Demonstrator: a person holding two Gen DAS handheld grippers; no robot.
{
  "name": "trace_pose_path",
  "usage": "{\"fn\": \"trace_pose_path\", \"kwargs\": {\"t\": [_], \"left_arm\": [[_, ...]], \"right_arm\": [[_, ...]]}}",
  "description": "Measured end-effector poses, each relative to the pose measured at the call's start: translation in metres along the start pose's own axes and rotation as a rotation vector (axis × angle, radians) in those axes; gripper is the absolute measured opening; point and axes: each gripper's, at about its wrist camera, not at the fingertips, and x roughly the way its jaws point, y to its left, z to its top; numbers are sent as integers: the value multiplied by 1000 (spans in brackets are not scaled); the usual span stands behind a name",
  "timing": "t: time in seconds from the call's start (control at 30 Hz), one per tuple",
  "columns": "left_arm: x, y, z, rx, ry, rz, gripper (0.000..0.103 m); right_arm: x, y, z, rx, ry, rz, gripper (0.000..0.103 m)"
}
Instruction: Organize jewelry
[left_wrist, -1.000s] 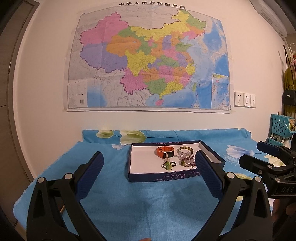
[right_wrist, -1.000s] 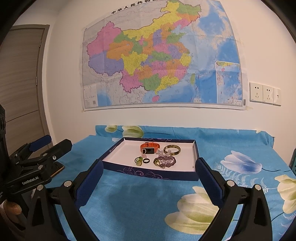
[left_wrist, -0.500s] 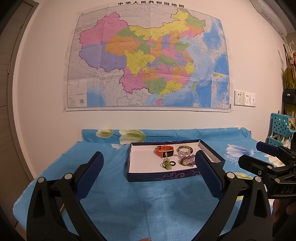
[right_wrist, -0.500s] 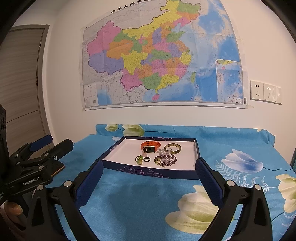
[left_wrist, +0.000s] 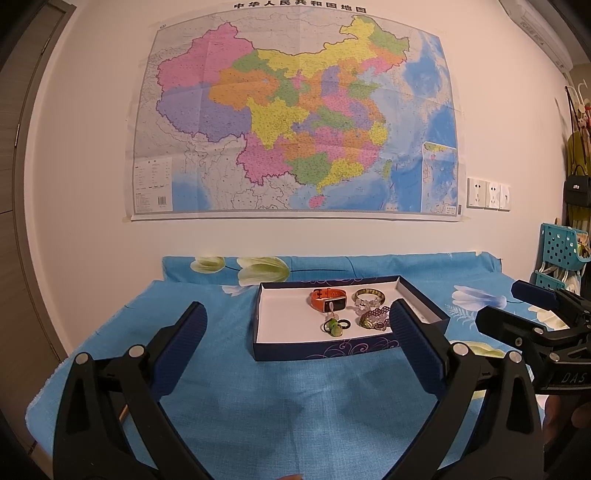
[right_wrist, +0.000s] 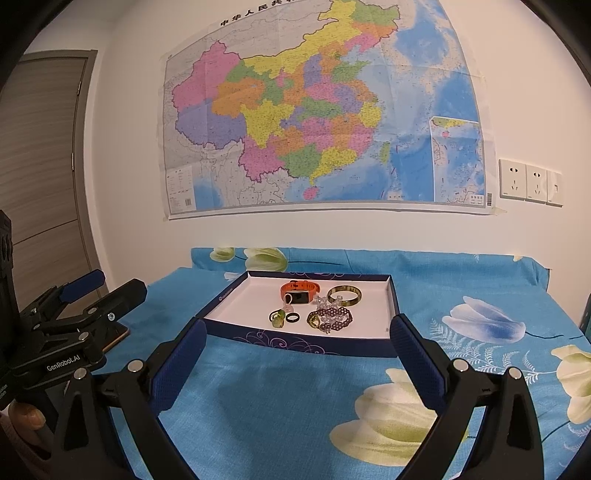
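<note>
A shallow dark blue box (left_wrist: 325, 350) (right_wrist: 295, 341) with a white floor rests on the blue flowered cloth. Inside lie an orange wristband (left_wrist: 328, 298) (right_wrist: 299, 291), a green-brown bangle (left_wrist: 370, 295) (right_wrist: 344, 295), a dark bead bracelet (left_wrist: 373, 318) (right_wrist: 330, 316), a green ring (left_wrist: 333, 326) (right_wrist: 277, 318) and a small black ring (left_wrist: 346, 324) (right_wrist: 292, 317). My left gripper (left_wrist: 295, 343) (right_wrist: 99, 291) hovers open in front of the box, holding nothing. My right gripper (right_wrist: 297, 350) (left_wrist: 517, 306) is likewise open and holds nothing, short of the box's near wall.
The table's blue cloth (right_wrist: 295, 398) runs back to a white wall with a large map (left_wrist: 295, 118). Wall sockets (right_wrist: 530, 182) sit right of the map. A door (right_wrist: 40, 155) stands at the left and a teal basket rack (left_wrist: 561, 251) at the right.
Both grippers have eased slightly closer to the box and stay open. The jewelry has not moved.
</note>
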Motion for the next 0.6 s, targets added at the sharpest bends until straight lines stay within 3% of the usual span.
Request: {"fn": "trace_pose_path", "kwargs": {"t": [0.6], "left_arm": [[1,0,0,2,1,1,97]], "right_arm": [[1,0,0,3,1,-1,96]]}}
